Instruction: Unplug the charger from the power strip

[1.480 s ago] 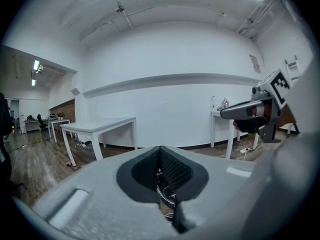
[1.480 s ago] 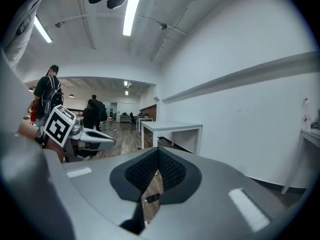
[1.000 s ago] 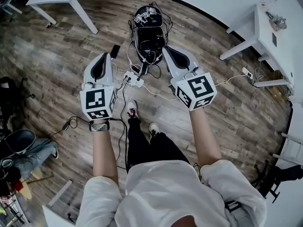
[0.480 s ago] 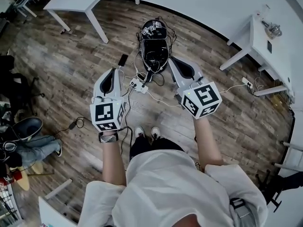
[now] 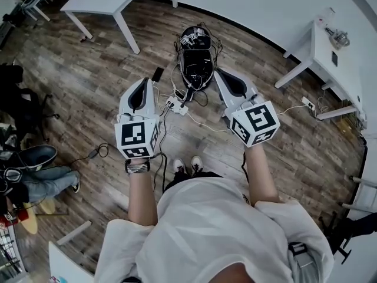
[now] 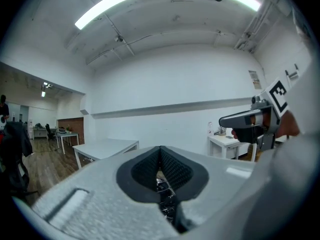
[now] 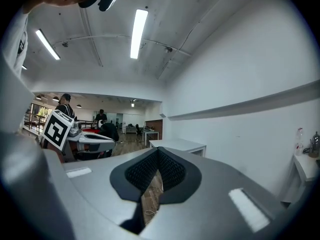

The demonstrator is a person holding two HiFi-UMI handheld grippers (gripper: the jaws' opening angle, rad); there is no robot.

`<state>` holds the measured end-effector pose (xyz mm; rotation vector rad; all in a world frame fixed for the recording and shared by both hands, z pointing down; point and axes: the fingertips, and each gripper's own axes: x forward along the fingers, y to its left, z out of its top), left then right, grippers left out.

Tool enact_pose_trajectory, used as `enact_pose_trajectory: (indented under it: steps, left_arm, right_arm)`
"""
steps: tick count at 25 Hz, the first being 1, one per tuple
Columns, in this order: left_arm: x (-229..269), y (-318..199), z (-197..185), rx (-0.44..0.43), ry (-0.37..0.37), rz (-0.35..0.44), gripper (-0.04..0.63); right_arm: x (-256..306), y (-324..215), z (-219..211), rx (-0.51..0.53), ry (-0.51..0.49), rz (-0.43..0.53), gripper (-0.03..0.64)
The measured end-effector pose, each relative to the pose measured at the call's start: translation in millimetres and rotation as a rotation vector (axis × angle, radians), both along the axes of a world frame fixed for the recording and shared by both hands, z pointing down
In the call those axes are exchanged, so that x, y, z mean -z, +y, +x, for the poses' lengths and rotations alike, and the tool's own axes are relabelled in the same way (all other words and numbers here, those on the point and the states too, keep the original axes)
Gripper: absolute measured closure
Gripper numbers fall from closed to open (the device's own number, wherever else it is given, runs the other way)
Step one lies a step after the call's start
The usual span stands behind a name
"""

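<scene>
Head view: the power strip point(image 5: 175, 105) lies on the floor point(image 5: 88, 69) between the left tool point(image 5: 143, 82) and the right tool point(image 5: 221, 74), touching neither. The charger is indistinguishable among the cables point(image 5: 203, 124).
Left gripper view: jaws together, empty.
Right gripper view: jaws together, empty.

Bright, even indoor light from ceiling tube lights point(image 6: 106, 5) — blown-out glare there, soft floor shadows — heavy fisheye bending, black vignette corners.
</scene>
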<state>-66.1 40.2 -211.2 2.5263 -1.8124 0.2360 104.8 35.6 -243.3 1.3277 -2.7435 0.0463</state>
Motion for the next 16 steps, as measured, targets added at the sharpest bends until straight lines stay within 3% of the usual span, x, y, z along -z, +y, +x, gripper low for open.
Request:
enact_pose_trajectory:
  steps: [16]
  left_arm:
    - [0.5,1.6,-24.0,-0.035,0.020,-0.005,0.591]
  right_arm:
    - [4.1,-0.5,-45.0,0.011,0.020,0.014,0.615]
